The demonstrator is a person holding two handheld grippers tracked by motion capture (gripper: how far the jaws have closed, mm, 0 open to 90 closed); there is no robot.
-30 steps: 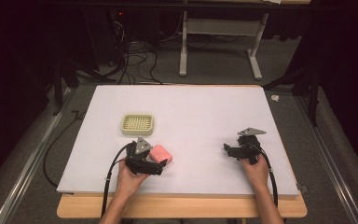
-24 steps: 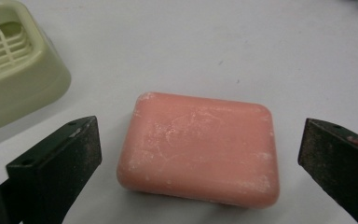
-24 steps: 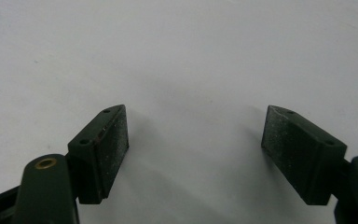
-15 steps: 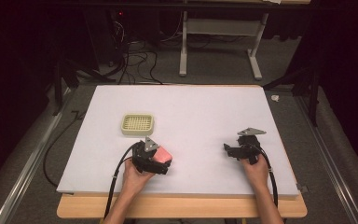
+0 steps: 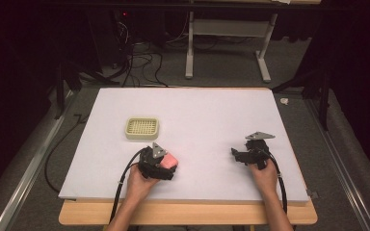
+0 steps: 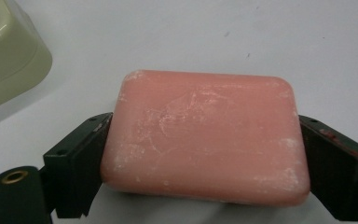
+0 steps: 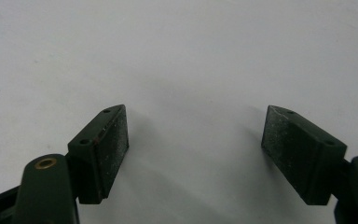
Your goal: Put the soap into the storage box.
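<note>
A pink bar of soap point(image 5: 169, 159) point(image 6: 205, 135) lies on the white table top point(image 5: 202, 110) near its front left. My left gripper point(image 5: 166, 166) point(image 6: 204, 140) is shut on the bar, one black jaw pressed against each short end. Just beyond it and to the left stands a pale green slotted soap dish point(image 5: 142, 128) point(image 6: 4, 60) with nothing in it. Over at the front right, my right gripper point(image 5: 236, 155) point(image 7: 193, 126) rests low over the bare white surface, open, with nothing between its jaws.
Black cables trail from both grippers over the table's front edge point(image 5: 188, 211). Dark floor, cables and a white table frame point(image 5: 226, 43) lie behind the table. A metal rail point(image 5: 24, 173) runs along the left side.
My left gripper has shifted slightly right and closed around the soap bar. The right gripper has stayed in place.
</note>
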